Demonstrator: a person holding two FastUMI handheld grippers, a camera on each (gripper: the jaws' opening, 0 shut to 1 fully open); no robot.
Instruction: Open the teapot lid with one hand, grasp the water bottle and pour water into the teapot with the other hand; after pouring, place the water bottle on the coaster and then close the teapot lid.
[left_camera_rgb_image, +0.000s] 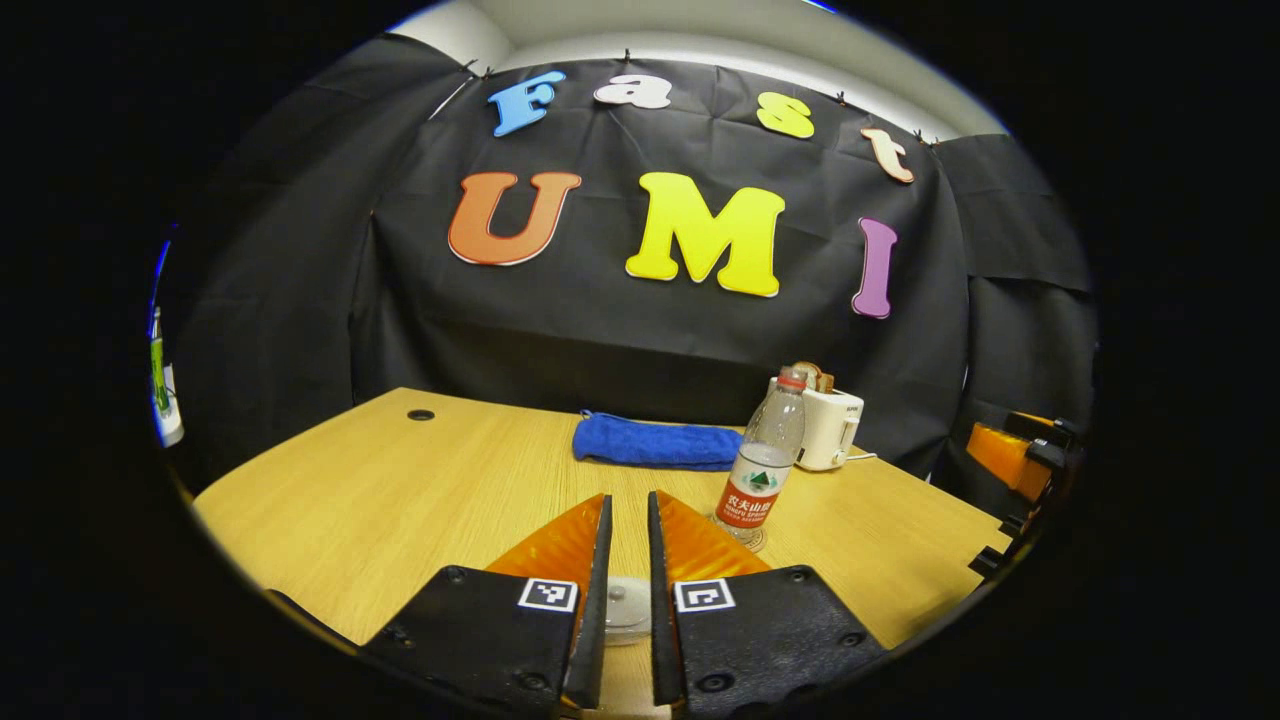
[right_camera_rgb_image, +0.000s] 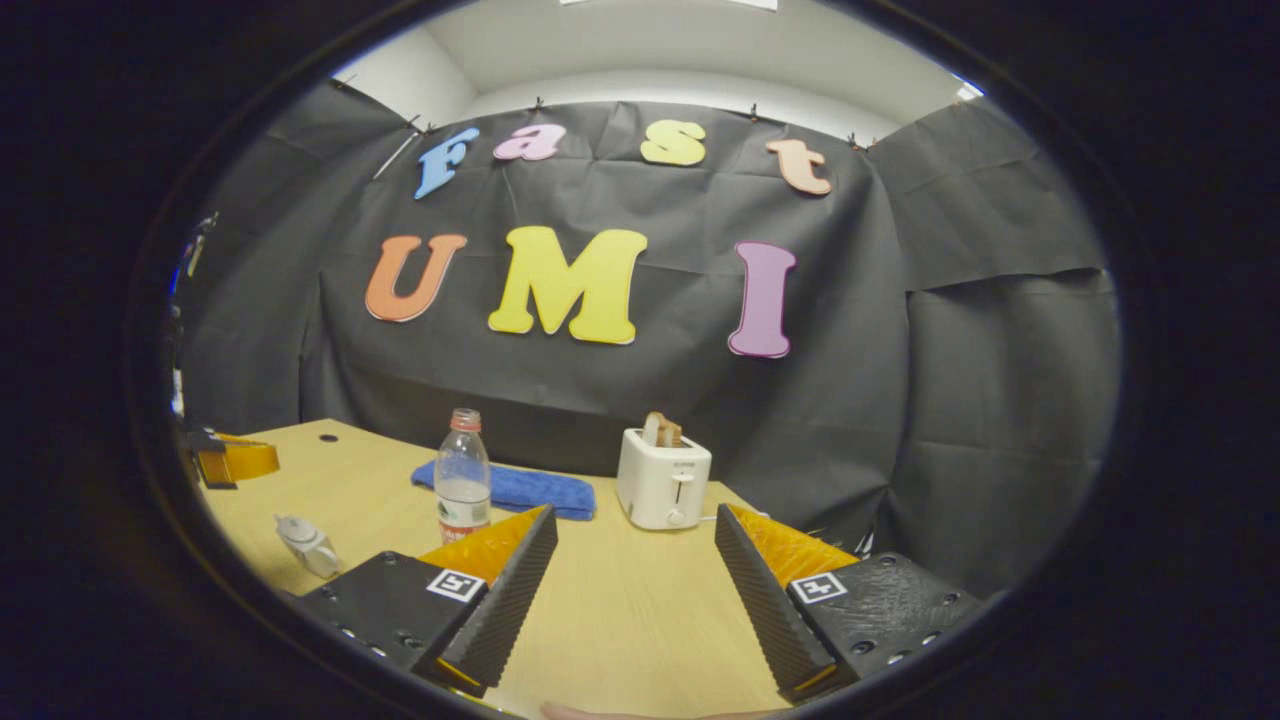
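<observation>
Teapot (right_camera_rgb_image: 308, 546): seen at 9 o'clock of bottle (right_camera_rgb_image: 463, 473), apart.
Left gripper (left_camera_rgb_image: 628, 515): nearly closed, nothing gripped.
Right gripper (right_camera_rgb_image: 632, 535): held wide open.

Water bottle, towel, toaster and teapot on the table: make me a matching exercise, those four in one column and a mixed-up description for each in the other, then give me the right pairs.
Column one:
1. water bottle
2. towel
3. toaster
4. teapot

Column two:
A. white, with toast sticking out of its top
B. blue, folded, lying flat near the back wall
C. small and pale, near the table's front left edge in the right gripper view
D. clear, standing upright, cap on

Pairs: 1-D, 2-B, 3-A, 4-C
</observation>
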